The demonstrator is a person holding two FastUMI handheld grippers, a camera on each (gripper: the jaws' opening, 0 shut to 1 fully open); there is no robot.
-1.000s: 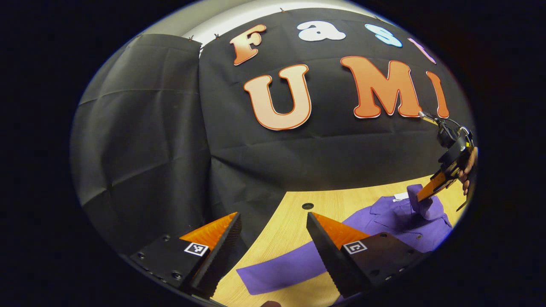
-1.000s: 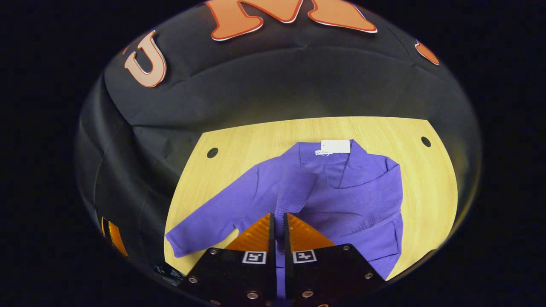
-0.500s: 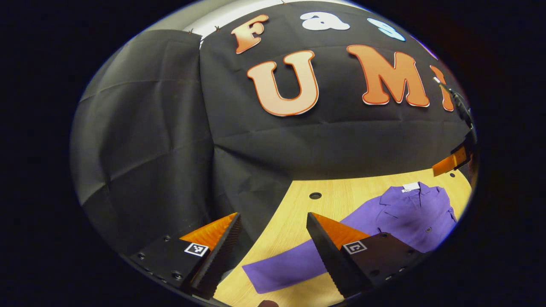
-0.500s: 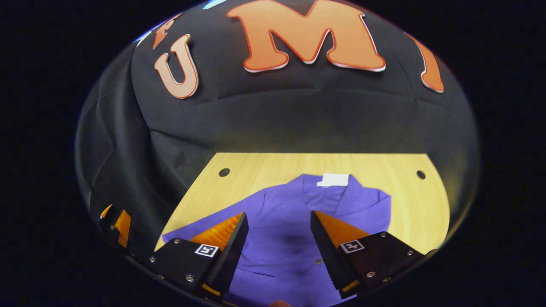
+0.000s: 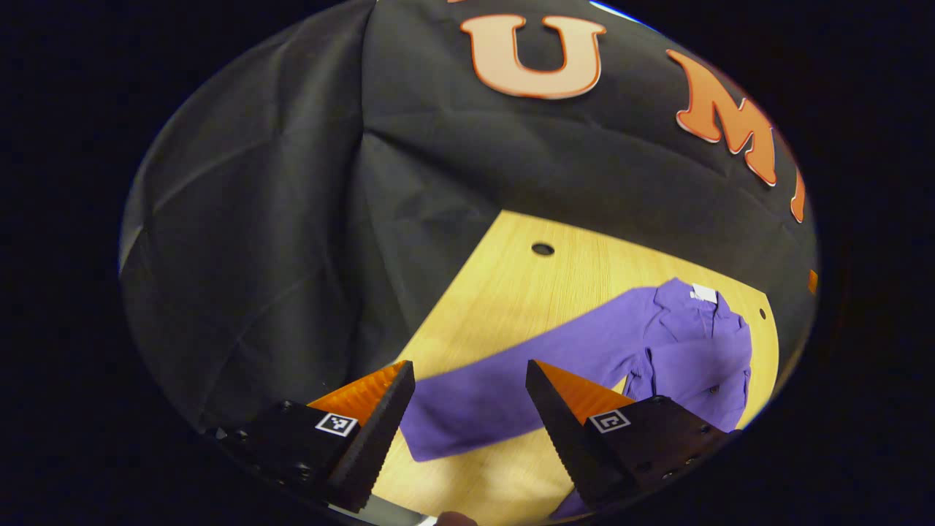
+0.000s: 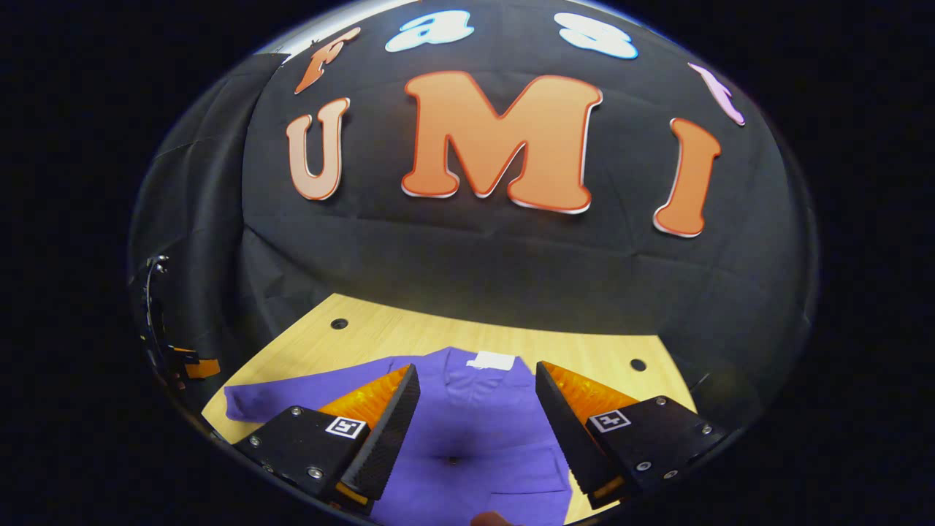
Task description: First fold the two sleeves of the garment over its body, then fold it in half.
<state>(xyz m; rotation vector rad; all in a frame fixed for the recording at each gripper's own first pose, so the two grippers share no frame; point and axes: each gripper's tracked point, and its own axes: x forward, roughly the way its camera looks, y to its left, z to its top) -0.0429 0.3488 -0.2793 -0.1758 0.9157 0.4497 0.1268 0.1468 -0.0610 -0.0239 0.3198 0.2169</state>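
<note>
A purple collared garment (image 5: 701, 343) lies on the wooden table (image 5: 511, 292), with a white label (image 5: 705, 293) at its neck. One sleeve lies folded across its body. The other sleeve (image 5: 511, 387) stretches out flat toward my left gripper (image 5: 467, 365), which hovers open above the cuff end with nothing between its fingers. My right gripper (image 6: 476, 367) is open too, held above the garment's body (image 6: 475, 446), below the label (image 6: 495, 359). The outstretched sleeve (image 6: 292, 391) runs off to the left there, and the left gripper (image 6: 179, 365) shows at the far left edge.
Black cloth walls close the booth behind and to the left of the table. Small round holes (image 5: 543, 248) (image 6: 638, 364) mark the table's far corners. Bare wood (image 5: 482, 475) lies in front of the sleeve's cuff.
The right gripper let go of the sleeve it held, leaving it across the body, opened and drew back upward. The left gripper tilted down toward the outstretched sleeve.
</note>
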